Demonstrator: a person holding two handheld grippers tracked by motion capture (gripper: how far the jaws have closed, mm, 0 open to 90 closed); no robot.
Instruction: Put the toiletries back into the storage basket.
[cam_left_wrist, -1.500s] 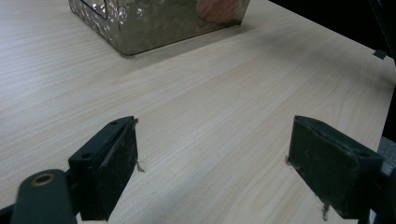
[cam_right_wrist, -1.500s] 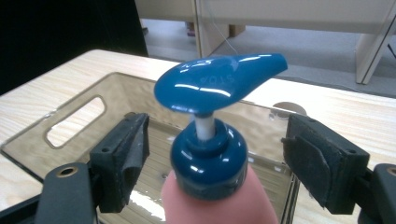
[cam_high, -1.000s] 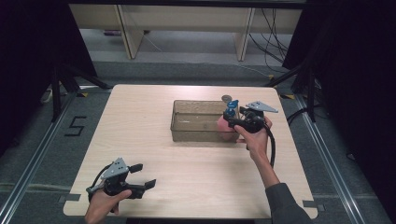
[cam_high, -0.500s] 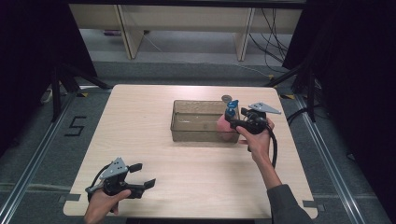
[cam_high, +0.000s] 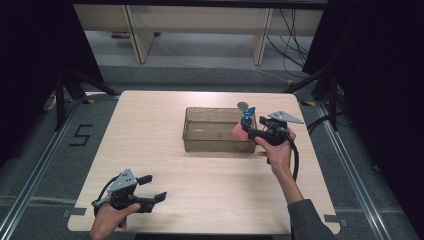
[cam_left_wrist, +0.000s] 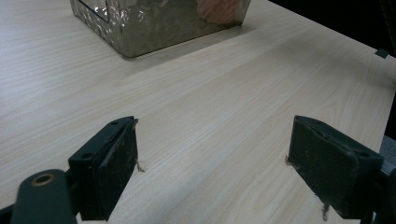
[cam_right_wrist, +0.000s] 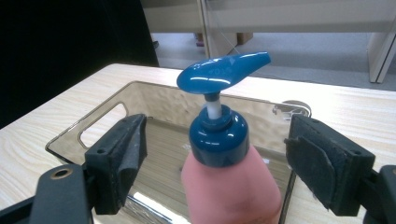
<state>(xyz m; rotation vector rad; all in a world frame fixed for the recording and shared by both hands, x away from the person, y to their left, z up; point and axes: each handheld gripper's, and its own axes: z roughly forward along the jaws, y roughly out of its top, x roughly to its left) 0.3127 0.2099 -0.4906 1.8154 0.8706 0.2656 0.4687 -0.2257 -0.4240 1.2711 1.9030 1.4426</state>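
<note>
So the pink pump bottle (cam_high: 241, 132) with the blue pump head (cam_right_wrist: 223, 71) is standing upright at the right end of the clear plastic bin (cam_high: 200, 141), which sits a bit right of center on the light wood table (cam_high: 150, 120). From the high view the bottle looks to be inside the bin, tight against its right wall, though the see-through plastic makes that hard to be sure of.

The right gripper (cam_high: 252, 131) is up at that same end of the bin. In the right gripper view its jaws are spread wide, one on either side of the bottle's neck with clear gaps on both sides, so nothing is pinched. The pump spout points off to the right in that view. There's a small round grey thing (cam_high: 243, 105) on the table just past the bin's far right corner; can't tell what it is.

The left gripper (cam_high: 154, 189) is way down at the near left corner of the table, close to the near edge, jaws wide apart with just bare wood between them.

Room-wise: lots of open tabletop left of the bin and across the whole near half. The right side is tighter, just a strip of table between the bin and the right edge, and the person's right hand (cam_high: 276, 150) and forearm take up part of it.
</note>
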